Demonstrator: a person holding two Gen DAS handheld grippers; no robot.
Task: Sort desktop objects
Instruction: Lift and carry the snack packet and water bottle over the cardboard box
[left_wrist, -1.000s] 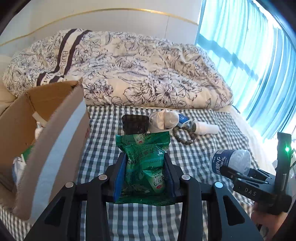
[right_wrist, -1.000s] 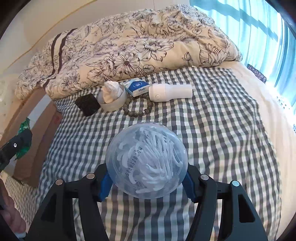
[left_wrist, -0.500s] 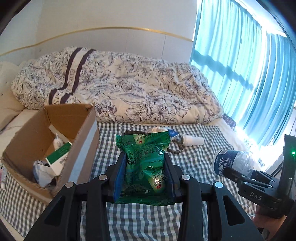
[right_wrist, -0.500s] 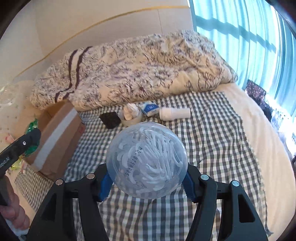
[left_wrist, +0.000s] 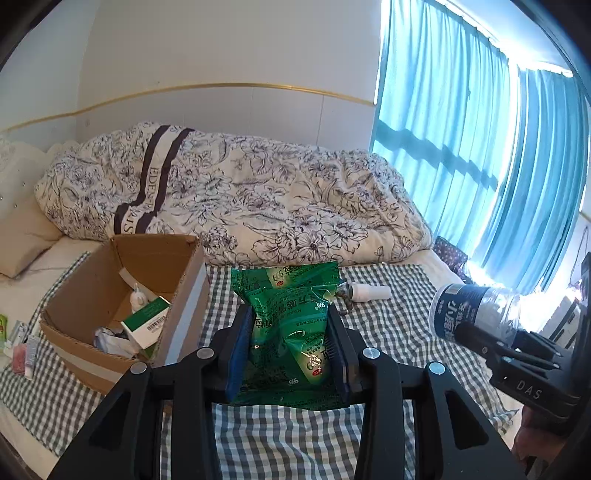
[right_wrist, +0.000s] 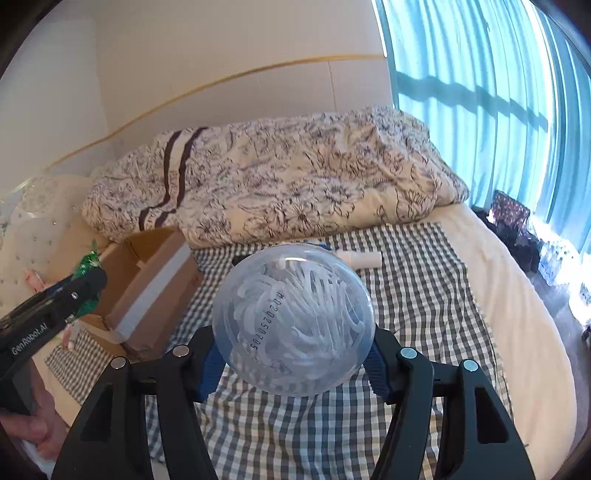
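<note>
Left wrist view has the left tongs (left_wrist: 288, 354) clenched on a green packet (left_wrist: 286, 325), held up off the checked cloth (left_wrist: 388, 332). The cardboard box (left_wrist: 122, 302) sits open toward the cloth's left edge, just left of the packet and below it, so that hand looks nearer for the drop. The right tongs (right_wrist: 295, 365) grip a clear tub of floss picks (right_wrist: 293, 321) over the middle of the cloth, well right of the box. A white bottle (left_wrist: 369, 292) lies sideways near the far edge.

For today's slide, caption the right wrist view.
Right gripper holds a clear floss-pick jar above the checked cloth.
</note>
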